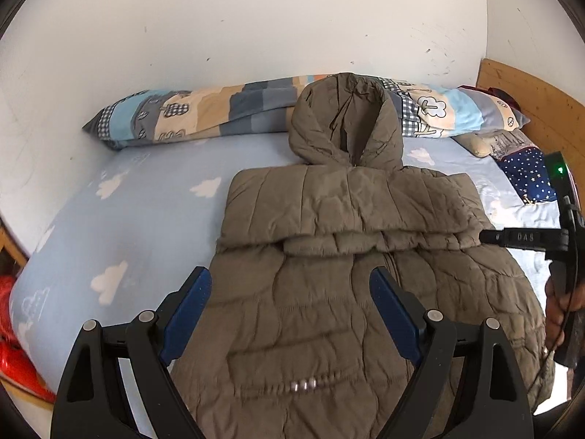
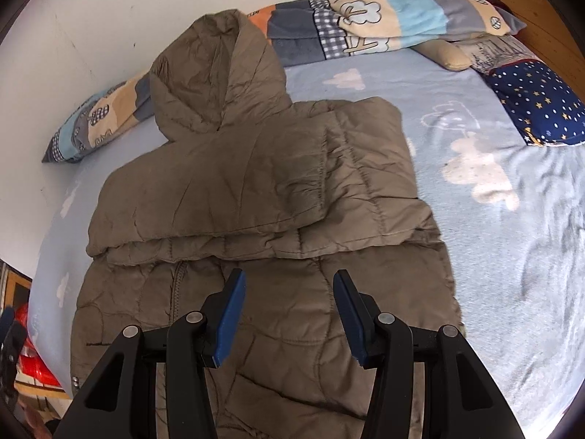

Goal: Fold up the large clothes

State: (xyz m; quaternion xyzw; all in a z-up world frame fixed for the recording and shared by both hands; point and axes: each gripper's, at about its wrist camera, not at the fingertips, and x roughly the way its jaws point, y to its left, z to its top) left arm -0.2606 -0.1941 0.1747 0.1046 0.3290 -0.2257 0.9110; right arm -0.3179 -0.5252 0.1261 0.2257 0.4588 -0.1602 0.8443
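A white wall (image 1: 256, 18) with small dark scuffs backs the bed (image 1: 91, 226), which wears a pale blue sheet printed with white clouds. A long patchwork bolster (image 1: 190, 113) lies along the wall — blues, cream, checks. At the far right stands a wooden headboard (image 1: 530, 102), with a navy star-print pillow (image 2: 537, 106) near it. Soft, even daylight; something red (image 1: 9, 347) sits beside the bed.

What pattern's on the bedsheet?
Light blue bedsheet with white clouds; clearest in the right wrist view.
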